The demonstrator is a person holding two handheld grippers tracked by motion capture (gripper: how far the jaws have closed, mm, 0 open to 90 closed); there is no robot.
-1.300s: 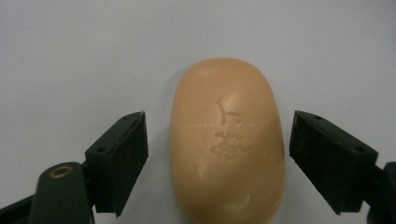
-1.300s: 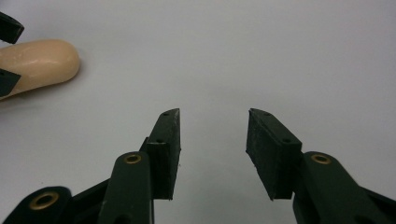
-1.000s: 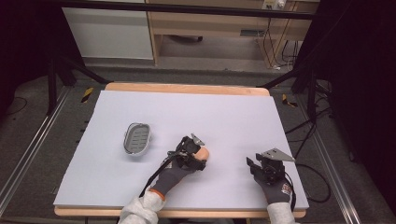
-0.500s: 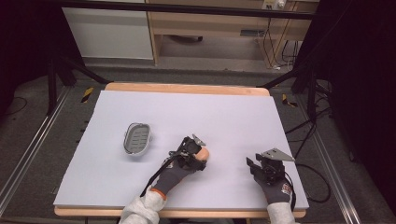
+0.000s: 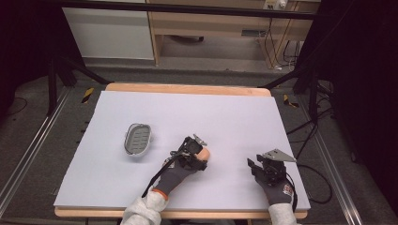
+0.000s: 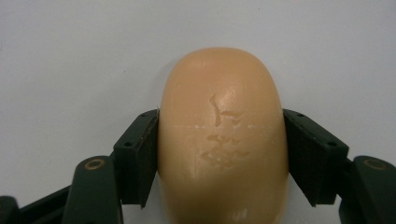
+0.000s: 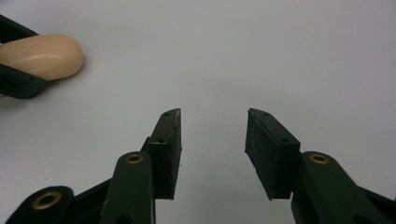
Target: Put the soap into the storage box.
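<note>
Nothing has moved: left gripper [image 6: 219, 154] jaws still clamp the soap [image 6: 222, 135], right gripper [image 7: 212, 140] jaws apart.

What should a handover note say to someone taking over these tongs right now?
Left tongs: shut on the soap bar, jaws pressing both its long sides, low over the white table.
Right tongs: open, holding nothing, resting apart at the right.
Soap dish: holds nothing, left of the soap.
Done: soap gripped.
Left, probably: carry the soap to the dish, set it in, release.
</note>
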